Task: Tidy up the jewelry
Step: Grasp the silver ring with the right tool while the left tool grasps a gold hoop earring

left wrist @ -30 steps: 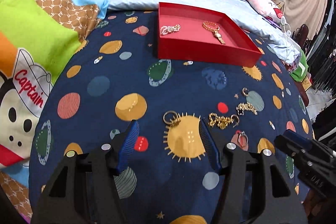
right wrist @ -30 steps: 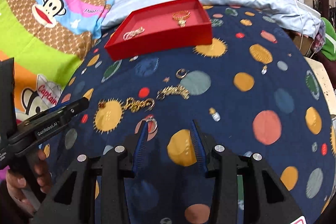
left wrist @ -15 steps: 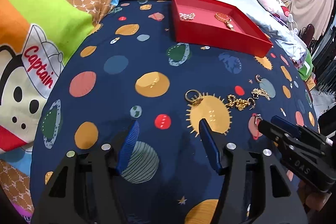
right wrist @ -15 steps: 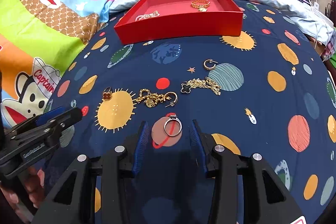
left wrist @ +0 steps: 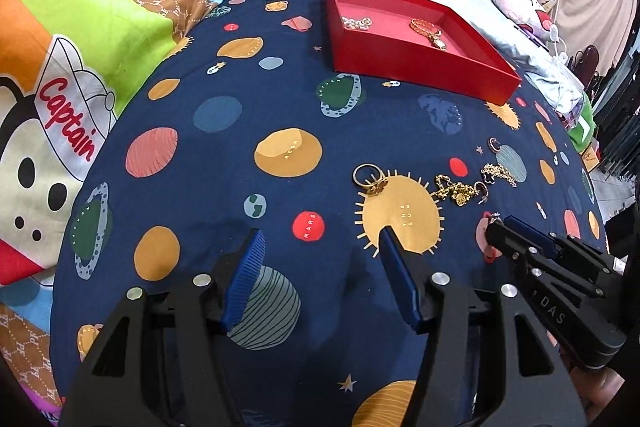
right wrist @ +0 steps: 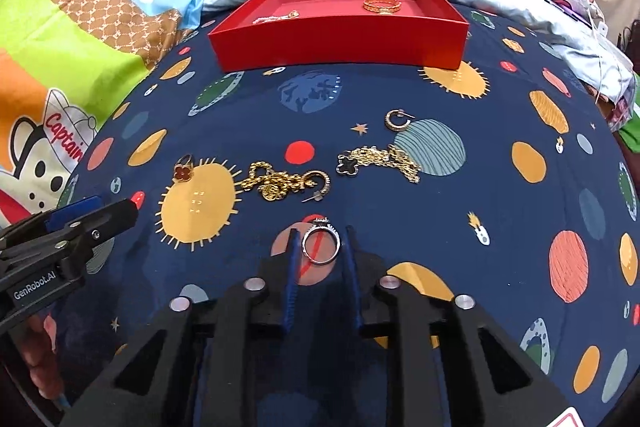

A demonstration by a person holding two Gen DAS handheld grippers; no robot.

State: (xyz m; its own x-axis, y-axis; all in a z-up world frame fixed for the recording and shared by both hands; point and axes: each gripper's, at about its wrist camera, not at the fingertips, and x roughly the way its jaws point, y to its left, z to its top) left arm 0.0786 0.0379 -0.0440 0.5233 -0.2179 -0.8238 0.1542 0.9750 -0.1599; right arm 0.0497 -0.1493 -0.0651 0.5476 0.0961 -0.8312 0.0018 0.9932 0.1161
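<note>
Planet-print bedspread (right wrist: 400,99), red tray (right wrist: 340,35) behind — right jaws closing around silver ring (right wrist: 321,241), left jaws released

ring (right wrist: 321,242) between right tongs (right wrist: 320,241); tray (right wrist: 340,41) behind.

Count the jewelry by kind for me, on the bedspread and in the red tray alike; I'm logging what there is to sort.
Rings: 2, silver ring between the closing right gripper pads, red clover ring
Hoop earrings: 2
Gold chains on the bedspread: 2
Pieces in the red tray: 2, pearl piece, gold piece
Total: 8
</note>
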